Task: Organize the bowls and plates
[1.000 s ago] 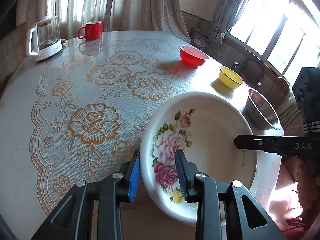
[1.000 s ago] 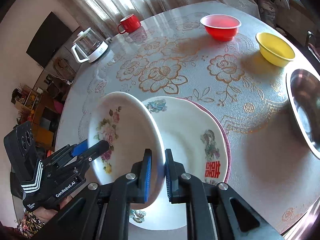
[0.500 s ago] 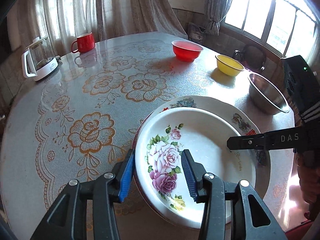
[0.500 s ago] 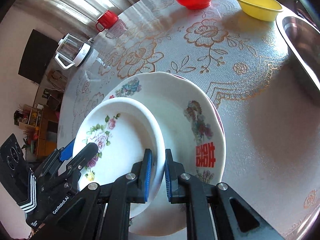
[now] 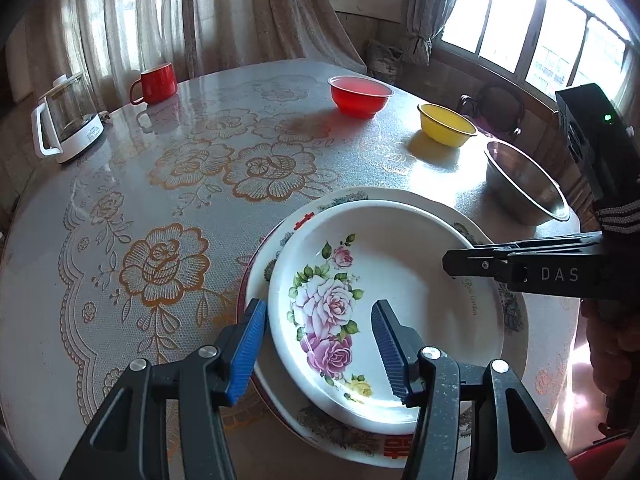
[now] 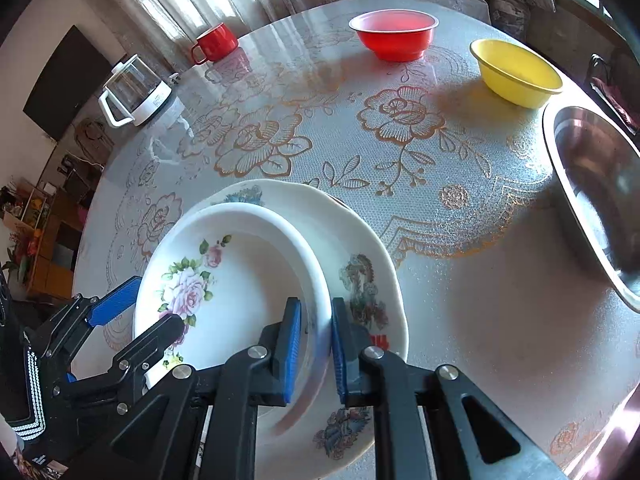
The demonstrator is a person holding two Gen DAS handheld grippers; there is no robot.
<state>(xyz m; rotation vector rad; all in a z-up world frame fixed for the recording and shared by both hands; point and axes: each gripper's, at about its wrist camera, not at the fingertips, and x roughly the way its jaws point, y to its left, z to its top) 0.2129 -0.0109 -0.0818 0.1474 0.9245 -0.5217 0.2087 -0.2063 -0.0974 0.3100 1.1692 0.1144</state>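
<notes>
A white rose-patterned deep plate (image 5: pixel 384 300) (image 6: pixel 240 280) rests on a larger white plate (image 5: pixel 516 316) (image 6: pixel 360 248) near the table's front edge. My left gripper (image 5: pixel 318 344) (image 6: pixel 140 312) is open, its jaws spread either side of the rose plate's near rim. My right gripper (image 6: pixel 312 344) (image 5: pixel 452 262) has opened slightly, its pads either side of the rose plate's right rim with small gaps. A red bowl (image 5: pixel 360 96) (image 6: pixel 394 34), a yellow bowl (image 5: pixel 446 124) (image 6: pixel 516 72) and a steel bowl (image 5: pixel 524 188) (image 6: pixel 600 196) stand behind.
A red mug (image 5: pixel 154 83) (image 6: pixel 214 43) and a glass kettle (image 5: pixel 66 122) (image 6: pixel 134 90) stand at the far left of the round table (image 5: pixel 120 200). Curtains and windows lie beyond.
The rose plate went from tilted above the large plate to lying on it. My left gripper opened wide off its rim, and my right gripper loosened.
</notes>
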